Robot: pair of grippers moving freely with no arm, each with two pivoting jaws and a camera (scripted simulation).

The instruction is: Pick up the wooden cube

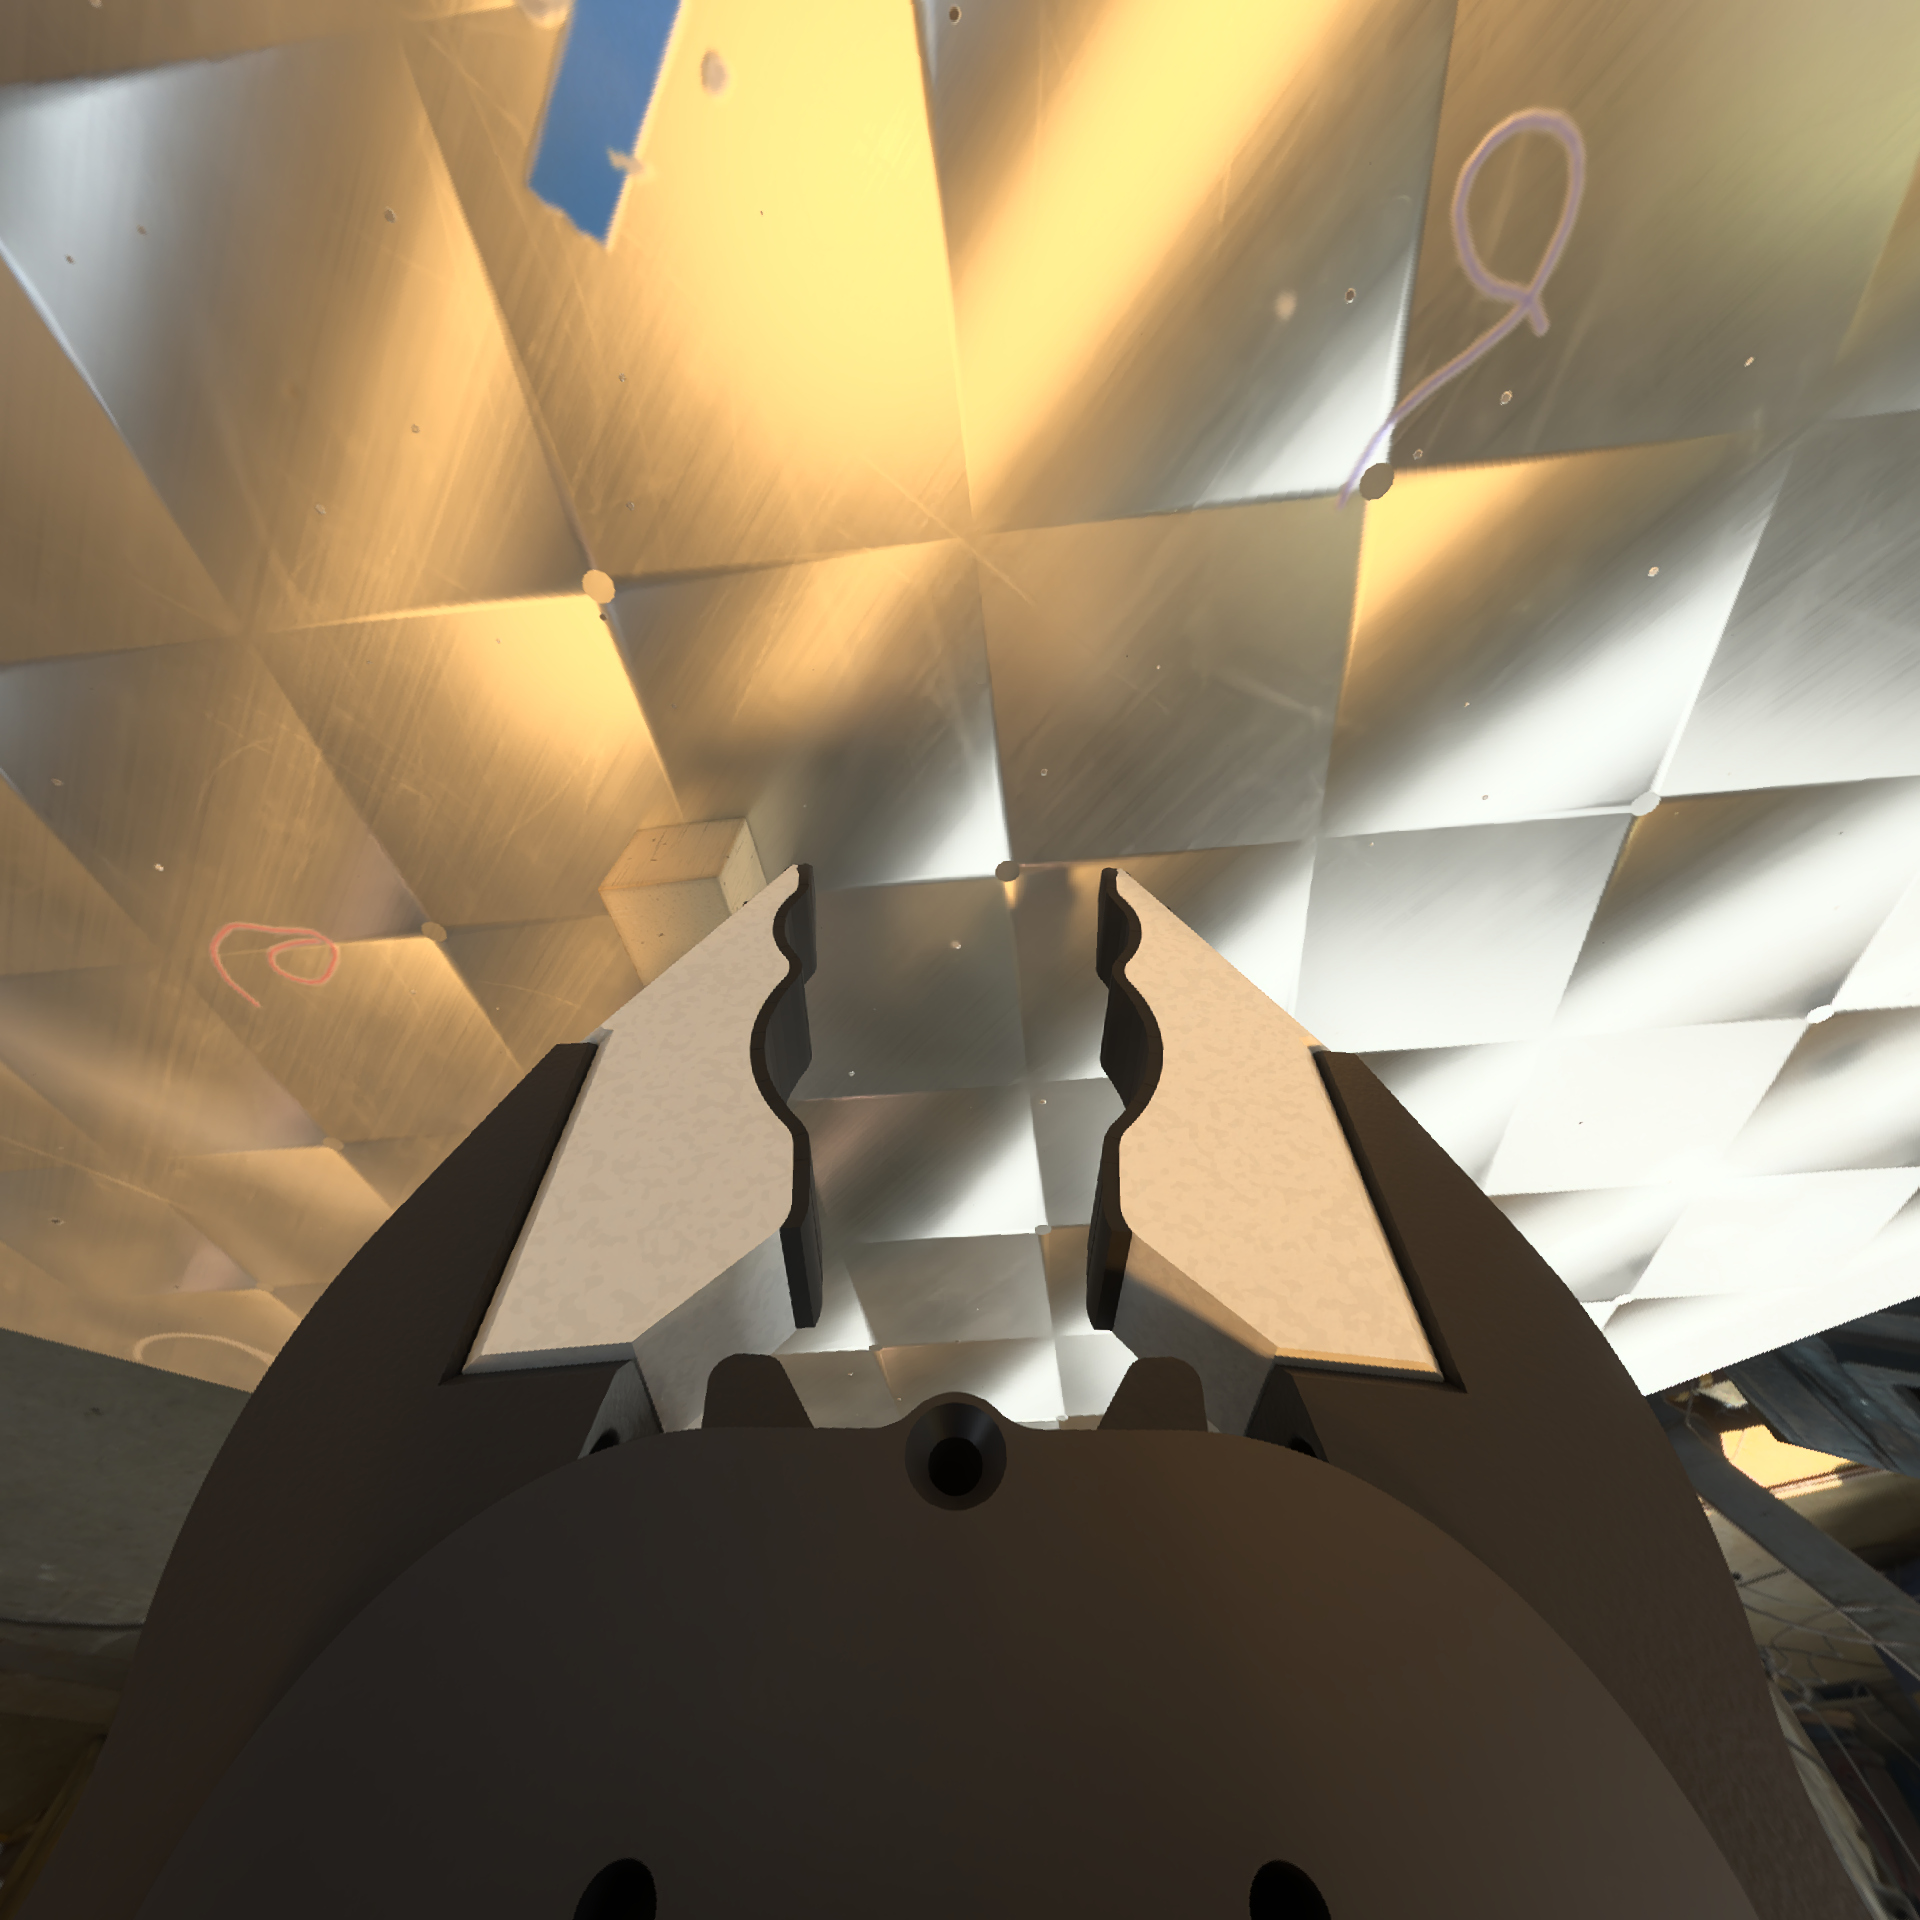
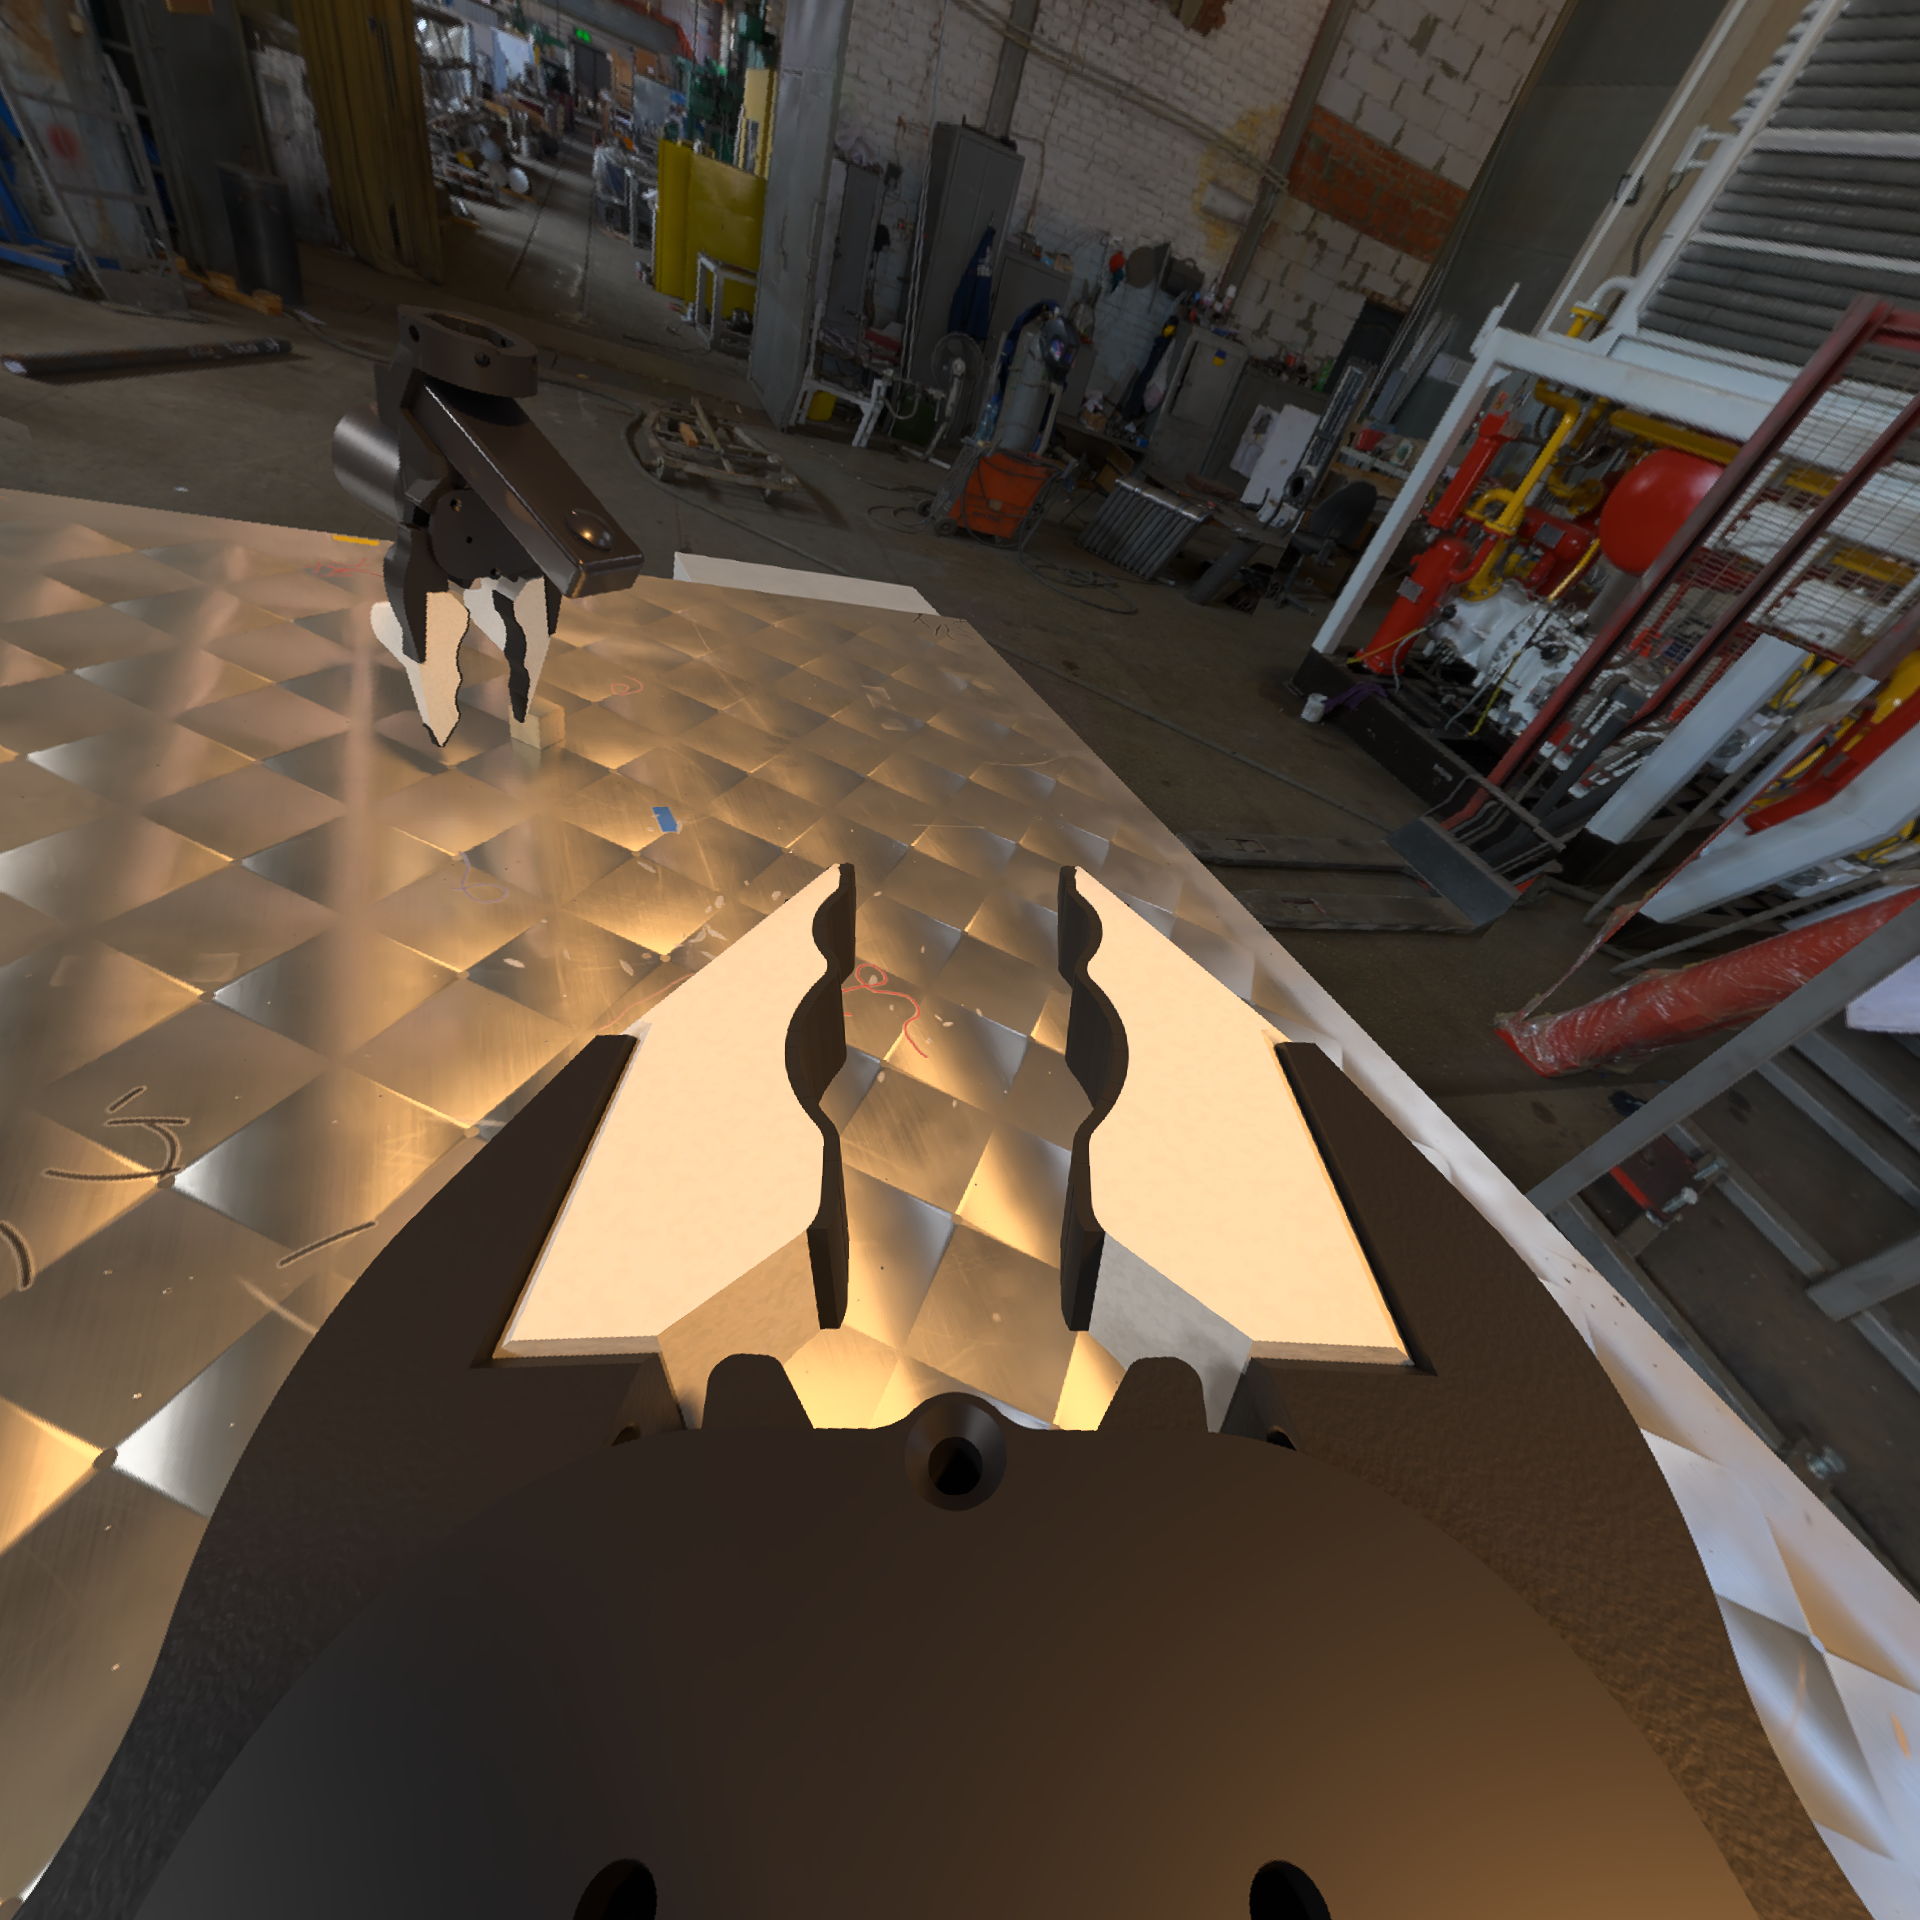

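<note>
**Op:** Wood first: the wooden cube (image 1: 681, 878) sits on the metal surface (image 1: 1143, 675), just beyond and left of my left tongs (image 1: 954, 883). Its near corner is hidden behind the left finger (image 1: 675, 1122). Those tongs stand apart with nothing between them, only bare patterned metal in the gap.

**Spotter:** So the cube is outside the gap?

**Op:** Yes, off to the left of it. From the right wrist view the left tongs (image 2: 480, 727) hang low over the surface with the cube (image 2: 537, 724) at one fingertip; I can't tell whether they touch.

**Spotter:** And the right side?

**Op:** Right tongs (image 2: 956, 873) are also apart and empty, well away from the cube, over a red scribble (image 2: 883, 997) on the surface.

**Spotter:** What worries you?

**Op:** If I drop straight down, I judge the left finger lands on or beside the cube and shoves it aside instead of straddling it. Closing now would grab air. The polished metal looks slick, so a nudged cube may slide or rotate. I'd want to shift left before closing.
</note>
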